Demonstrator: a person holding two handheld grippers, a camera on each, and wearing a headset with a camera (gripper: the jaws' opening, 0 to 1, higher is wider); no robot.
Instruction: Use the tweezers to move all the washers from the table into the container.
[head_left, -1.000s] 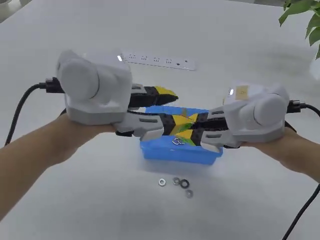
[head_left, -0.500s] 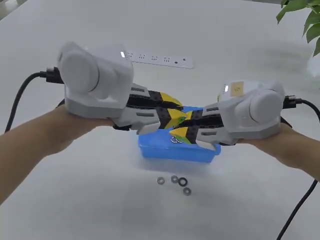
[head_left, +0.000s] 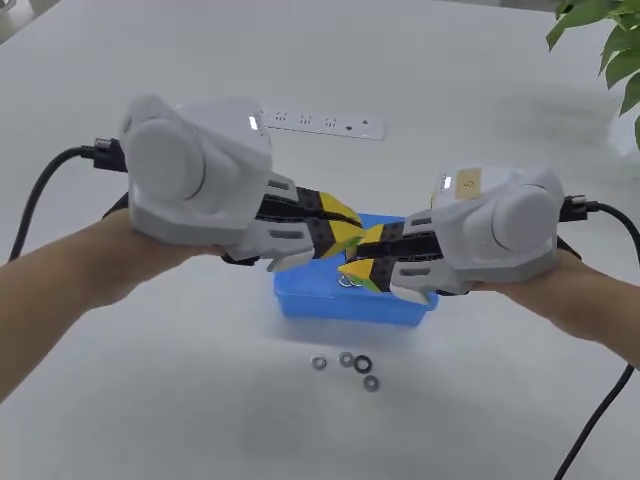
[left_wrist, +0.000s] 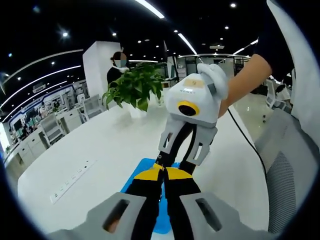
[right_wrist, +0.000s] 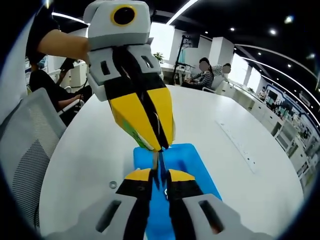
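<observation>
Above the blue container (head_left: 330, 305) my two grippers meet tip to tip. The left gripper (head_left: 350, 228) comes in from the left with its yellow jaws shut. Facing it, the right gripper (head_left: 347, 268) is also shut. A thin metal strip, the tweezers (right_wrist: 157, 159), runs between both pairs of jaws in the right gripper view. There the left gripper (right_wrist: 161, 145) points down onto my right gripper (right_wrist: 159, 172). Several washers (head_left: 345, 366) lie on the white table in front of the container. A few washers (head_left: 347, 283) lie inside it, partly hidden by the jaws.
A white power strip (head_left: 310, 122) lies on the far side of the table. A potted plant (head_left: 600, 30) stands at the far right corner. Black cables (head_left: 40, 205) trail from both grippers. People sit at desks in the background.
The left gripper's jaws were spread apart and have closed. Both grippers have drawn together until their tips meet over the container. The washers have not moved.
</observation>
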